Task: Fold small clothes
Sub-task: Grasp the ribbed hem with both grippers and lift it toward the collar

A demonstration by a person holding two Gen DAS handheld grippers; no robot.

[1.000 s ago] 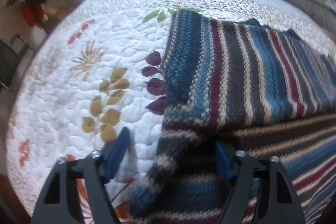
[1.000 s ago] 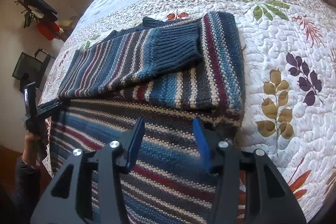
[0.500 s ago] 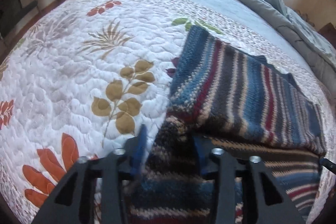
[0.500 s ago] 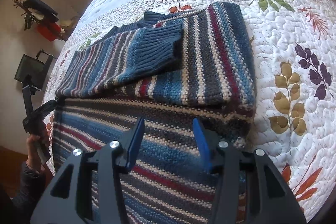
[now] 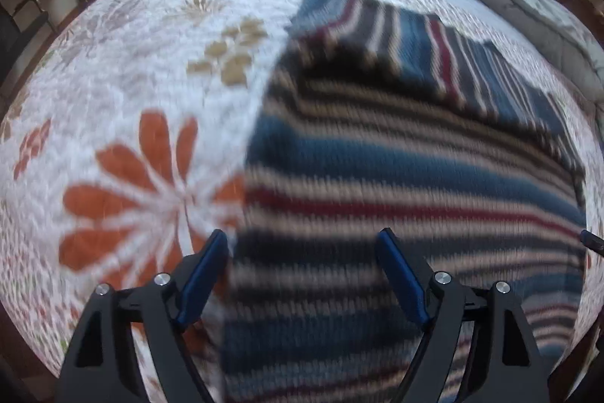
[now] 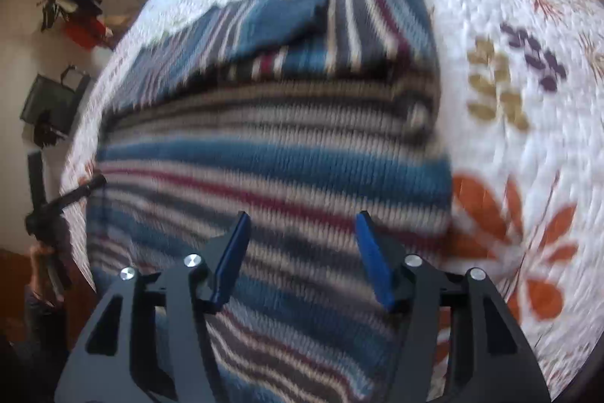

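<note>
Striped sweater lying on a flowered quilt, both claws released above it.

Left wrist view: the bed's quilt (image 5: 124, 93) is white with orange flowers; the left claw (image 5: 304, 253) gapes over the sweater (image 5: 396, 176) near its left edge.
Right wrist view: a beige wall at left; the right claw (image 6: 302, 233) hangs empty above the sweater's middle, sleeves folded beyond.
</note>
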